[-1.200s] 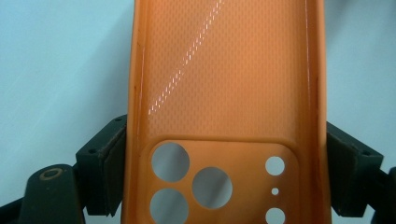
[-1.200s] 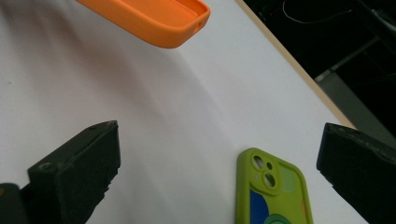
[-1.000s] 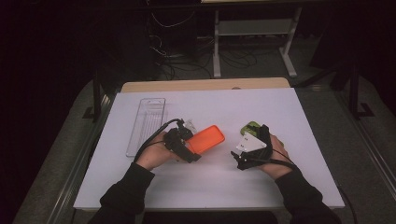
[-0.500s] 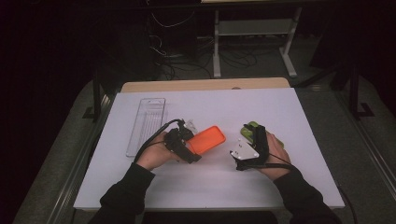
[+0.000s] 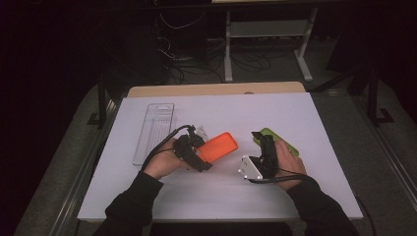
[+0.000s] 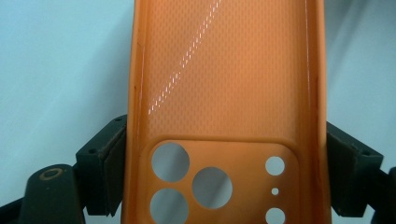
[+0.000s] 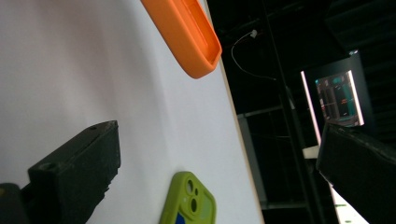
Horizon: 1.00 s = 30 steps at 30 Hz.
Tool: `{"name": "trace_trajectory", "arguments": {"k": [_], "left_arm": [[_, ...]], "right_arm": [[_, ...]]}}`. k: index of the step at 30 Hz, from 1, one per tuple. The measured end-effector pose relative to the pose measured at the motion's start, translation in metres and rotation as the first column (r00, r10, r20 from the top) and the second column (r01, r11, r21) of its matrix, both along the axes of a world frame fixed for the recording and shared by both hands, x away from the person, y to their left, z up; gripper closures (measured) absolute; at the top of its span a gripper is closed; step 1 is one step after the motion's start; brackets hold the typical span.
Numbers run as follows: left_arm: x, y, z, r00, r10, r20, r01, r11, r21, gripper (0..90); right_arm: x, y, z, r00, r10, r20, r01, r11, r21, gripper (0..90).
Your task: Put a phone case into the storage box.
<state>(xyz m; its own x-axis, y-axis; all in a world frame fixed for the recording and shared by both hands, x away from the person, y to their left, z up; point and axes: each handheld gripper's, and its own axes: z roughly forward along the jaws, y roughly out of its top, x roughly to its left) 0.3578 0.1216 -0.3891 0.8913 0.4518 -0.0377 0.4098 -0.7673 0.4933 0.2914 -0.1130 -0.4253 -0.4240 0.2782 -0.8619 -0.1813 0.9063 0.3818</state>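
- On the white table [image 5: 305, 123], the left gripper [image 5: 209, 152] clamps both long edges of the orange phone case [image 5: 219, 146] between its jaws, the case's open side facing its camera.
- Right gripper [image 5: 258, 142]: jaws wide apart, holding nothing.
- Green phone case [image 7: 189, 200] lies flat just beside that gripper.
- Clear tray [image 5: 153, 132] sits at the left.

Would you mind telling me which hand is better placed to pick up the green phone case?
Right, probably: the right tool is open beside the green phone case, while the left tool is shut on the orange phone case.
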Motion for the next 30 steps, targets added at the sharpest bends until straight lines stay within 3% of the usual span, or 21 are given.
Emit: {"name": "trace_trajectory", "arguments": {"k": [1, 2, 5, 10, 15, 23, 24, 30], "left_arm": [[0.0, 0.0, 0.0, 1.0, -0.001, -0.001, 0.001, 1.0, 0.002, 16.4], [0.0, 0.0, 0.0, 1.0, 0.004, -0.001, -0.004, 1.0, -0.002, 16.4], [0.002, -0.001, 0.002, 0.9999, -0.01, -0.001, 0.01, 0.9998, 0.016, 16.3], [0.003, -0.002, 0.004, 1.0, 0.0, -0.004, 0.0, 0.9999, 0.013, 16.4], [0.005, -0.004, 0.007, 0.9999, -0.009, 0.005, 0.009, 0.9996, 0.025, 16.3], [0.007, -0.01, 0.012, 0.9995, -0.024, 0.021, 0.023, 0.9992, 0.033, 16.3], [0.006, -0.011, 0.012, 0.9996, -0.021, 0.021, 0.02, 0.9993, 0.03, 16.3], [0.006, -0.016, 0.014, 0.9985, -0.042, 0.035, 0.04, 0.9982, 0.044, 16.3]], "right_arm": [[0.0, 0.0, 0.0, 0.9999, 0.001, 0.012, -0.001, 0.9998, -0.021, 0.0], [0.0, 0.001, 0.001, 0.999, 0.02, 0.04, -0.017, 0.9973, -0.071, 0.0], [-0.003, 0.004, -0.003, 0.9987, 0.007, 0.05, -0.004, 0.9977, -0.068, 0.0], [-0.004, 0.008, -0.005, 0.9958, 0.027, 0.088, -0.013, 0.9888, -0.148, 0.0], [-0.005, 0.011, -0.005, 0.9881, 0.056, 0.144, -0.03, 0.9839, -0.176, 0.0], [-0.005, 0.023, -0.006, 0.9812, 0.099, 0.166, -0.063, 0.9758, -0.209, 0.0], [-0.005, 0.025, -0.007, 0.9798, 0.093, 0.177, -0.06, 0.9813, -0.183, 0.0], [-0.003, 0.036, -0.008, 0.9739, 0.124, 0.19, -0.081, 0.9726, -0.218, 1.2]]}}
